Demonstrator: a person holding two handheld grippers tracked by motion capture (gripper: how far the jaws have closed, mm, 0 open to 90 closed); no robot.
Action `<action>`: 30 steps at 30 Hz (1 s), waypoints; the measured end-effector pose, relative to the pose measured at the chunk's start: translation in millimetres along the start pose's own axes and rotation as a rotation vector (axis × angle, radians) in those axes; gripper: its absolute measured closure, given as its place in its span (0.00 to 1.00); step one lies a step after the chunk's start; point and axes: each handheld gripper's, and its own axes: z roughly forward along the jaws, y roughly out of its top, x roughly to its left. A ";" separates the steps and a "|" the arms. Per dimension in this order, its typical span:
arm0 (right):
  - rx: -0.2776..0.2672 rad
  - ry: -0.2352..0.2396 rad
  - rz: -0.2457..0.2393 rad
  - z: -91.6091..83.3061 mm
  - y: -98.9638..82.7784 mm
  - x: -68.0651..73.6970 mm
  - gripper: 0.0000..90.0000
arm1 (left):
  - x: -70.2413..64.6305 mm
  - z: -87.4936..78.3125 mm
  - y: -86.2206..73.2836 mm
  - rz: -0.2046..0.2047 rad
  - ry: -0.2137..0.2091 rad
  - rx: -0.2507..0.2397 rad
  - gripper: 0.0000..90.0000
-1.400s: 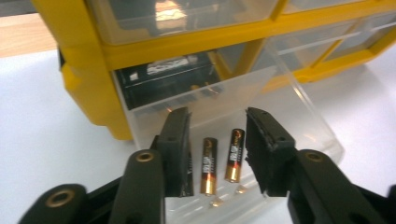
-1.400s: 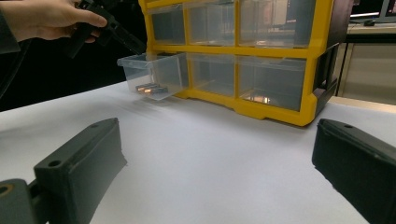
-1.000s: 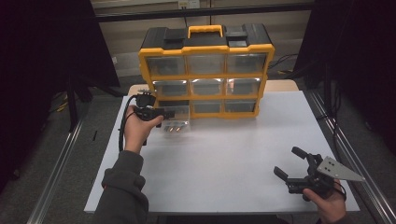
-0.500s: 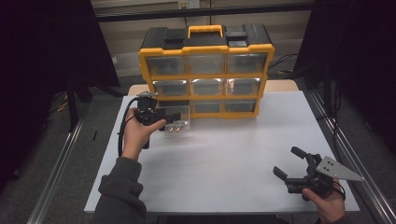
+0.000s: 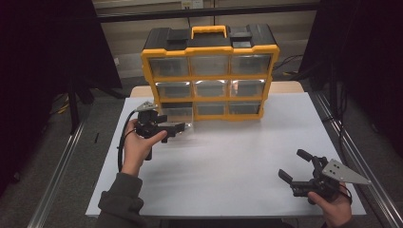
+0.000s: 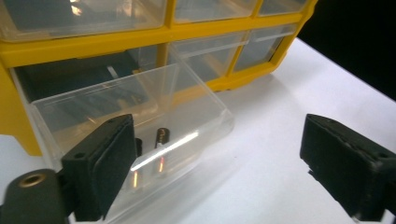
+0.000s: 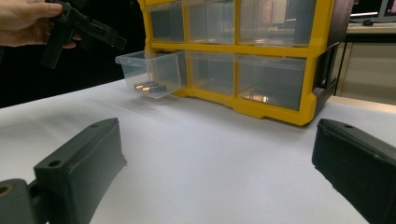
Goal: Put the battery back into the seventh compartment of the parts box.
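Observation:
A yellow organiser [image 5: 209,78] with clear drawers stands at the back of the white table [image 5: 228,161]. Its bottom-left drawer [image 5: 178,114] is pulled out; in the left gripper view this drawer [image 6: 140,107] holds a few small dark and metallic parts [image 6: 161,137]. My left gripper [image 5: 179,128] hovers just in front of the drawer. Its jaws have just been opening and press on nothing [image 6: 217,135]. My right gripper [image 5: 291,164] rests open and bare at the front right. Its view shows the drawer [image 7: 152,70] and the left gripper [image 7: 93,30] far off.
The other drawers of the organiser [image 7: 280,51] are shut, and one at the bottom holds something small. A wide bare stretch of table lies between the two grippers. The table's edges drop to a dark floor with metal rails at both sides.
The left gripper's jaws have spread wide, and the hand has drawn back a little from the drawer's front. The drawer stays pulled out. The right gripper has not moved.

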 end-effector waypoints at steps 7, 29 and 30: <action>0.002 -0.002 0.000 -0.5 -0.4 -1.0 0.02 | -2.7 -8.8 -17.0 0.023 -0.024 -0.073 0.09; 0.006 0.005 -0.009 0.3 -0.6 -0.2 0.02 | 1.1 -34.9 -67.1 0.060 -0.035 -0.134 0.06; 0.008 0.007 -0.009 0.2 -0.6 -0.4 0.02 | 1.5 -36.5 -68.6 0.061 -0.035 -0.136 0.06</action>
